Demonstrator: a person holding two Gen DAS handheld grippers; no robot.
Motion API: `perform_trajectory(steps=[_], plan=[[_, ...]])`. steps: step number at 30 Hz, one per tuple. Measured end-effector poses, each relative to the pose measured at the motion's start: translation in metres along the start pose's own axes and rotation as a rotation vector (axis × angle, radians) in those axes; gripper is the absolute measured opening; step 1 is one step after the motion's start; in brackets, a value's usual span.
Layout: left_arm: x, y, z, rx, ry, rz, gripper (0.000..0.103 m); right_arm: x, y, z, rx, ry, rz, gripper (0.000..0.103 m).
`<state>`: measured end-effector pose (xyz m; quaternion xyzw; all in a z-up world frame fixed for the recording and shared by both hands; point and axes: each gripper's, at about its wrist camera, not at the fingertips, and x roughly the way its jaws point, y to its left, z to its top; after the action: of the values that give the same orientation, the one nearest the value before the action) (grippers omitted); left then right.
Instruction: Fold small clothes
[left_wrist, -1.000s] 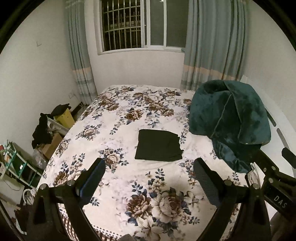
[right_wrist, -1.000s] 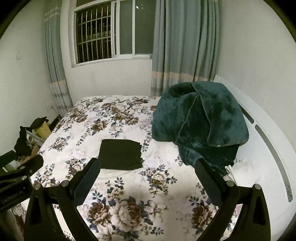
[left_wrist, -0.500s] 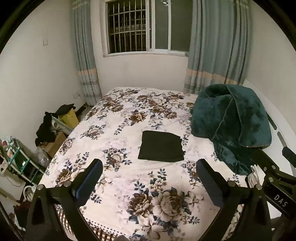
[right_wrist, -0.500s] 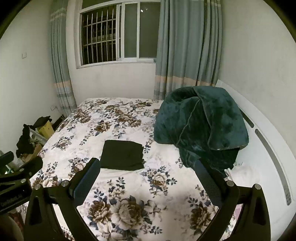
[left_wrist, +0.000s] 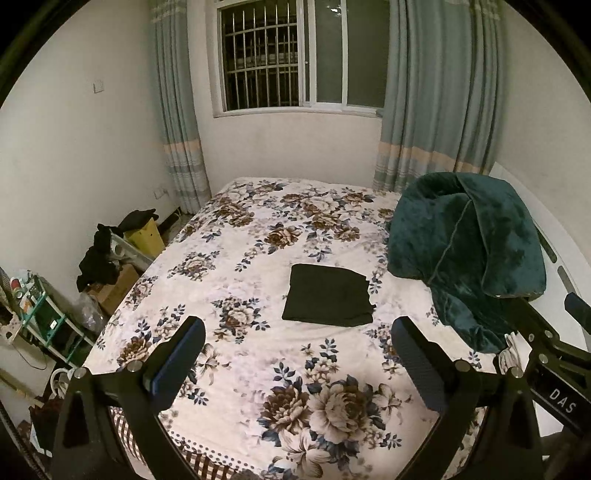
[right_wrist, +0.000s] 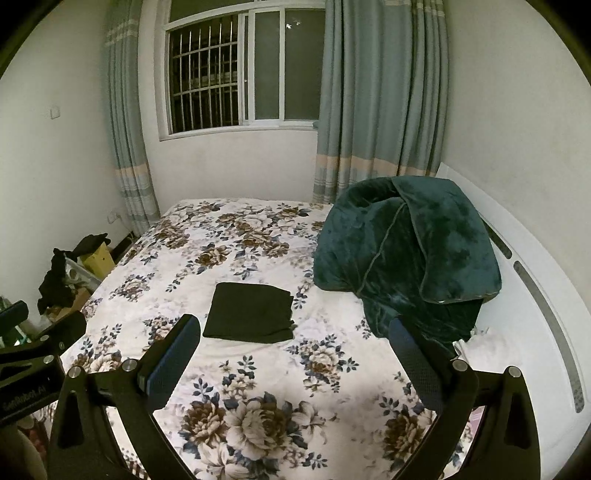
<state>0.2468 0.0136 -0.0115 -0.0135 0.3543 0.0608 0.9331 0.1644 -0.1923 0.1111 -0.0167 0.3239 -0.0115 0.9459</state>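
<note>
The left gripper (left_wrist: 297, 349) hangs above the near end of the bed, its jaws spread wide with nothing between them. The right gripper (right_wrist: 295, 347) hovers beside it, likewise wide apart and empty. Ahead of both, well clear of the fingers, a dark garment (left_wrist: 328, 295) lies folded into a flat rectangle on the floral bedspread (left_wrist: 258, 229), about mid-bed. To its right a teal plush blanket (left_wrist: 469, 251) is heaped against the white headboard (right_wrist: 532, 266). Beyond the bed, curtains (right_wrist: 380, 103) frame a barred window (left_wrist: 266, 55).
</note>
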Motion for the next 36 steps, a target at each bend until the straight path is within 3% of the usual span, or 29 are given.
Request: perform_trajectory(steps=[36], plan=[[-0.0087, 0.0066, 0.0001, -0.007, -0.009, 0.017, 0.103, 0.0026, 0.0069, -0.0054, -0.002, -0.001, 0.001, 0.103]])
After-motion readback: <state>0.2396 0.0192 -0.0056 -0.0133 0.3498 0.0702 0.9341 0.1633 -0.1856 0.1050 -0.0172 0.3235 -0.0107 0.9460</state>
